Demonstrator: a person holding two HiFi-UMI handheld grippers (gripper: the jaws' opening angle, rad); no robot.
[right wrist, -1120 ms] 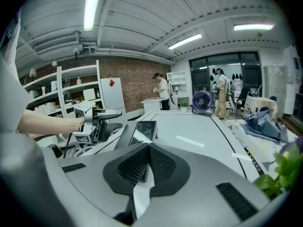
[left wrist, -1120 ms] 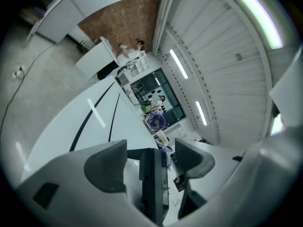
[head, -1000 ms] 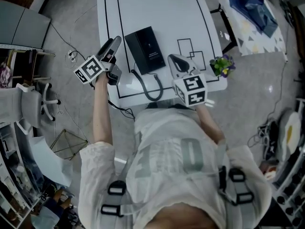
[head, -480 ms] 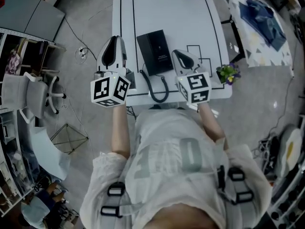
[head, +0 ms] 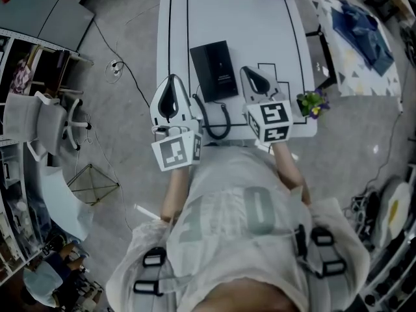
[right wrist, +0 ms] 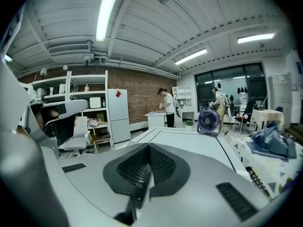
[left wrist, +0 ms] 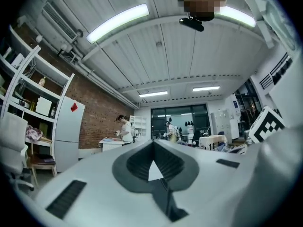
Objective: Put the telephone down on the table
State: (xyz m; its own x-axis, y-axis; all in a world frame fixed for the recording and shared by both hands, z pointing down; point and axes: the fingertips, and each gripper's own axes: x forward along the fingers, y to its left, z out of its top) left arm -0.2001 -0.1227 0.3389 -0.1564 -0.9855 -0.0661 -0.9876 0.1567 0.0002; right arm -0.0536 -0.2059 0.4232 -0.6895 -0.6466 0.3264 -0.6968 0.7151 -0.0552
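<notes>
Tbl (head: 260,18) — phone (head: 213,70) flat, cord (head: 218,127) looped.

Purple fan (right wrist: 209,121); white fridge (right wrist: 118,115); office chair (head: 38,119); blue cloth (head: 361,26).

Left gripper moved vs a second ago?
Yes. The left gripper has shifted from beside the table's left edge to over its near left corner, toward the person; its tongs have just closed, empty.

The telephone (head: 214,70) blocks the table (head: 250,25) front; its far half lies open.
</notes>
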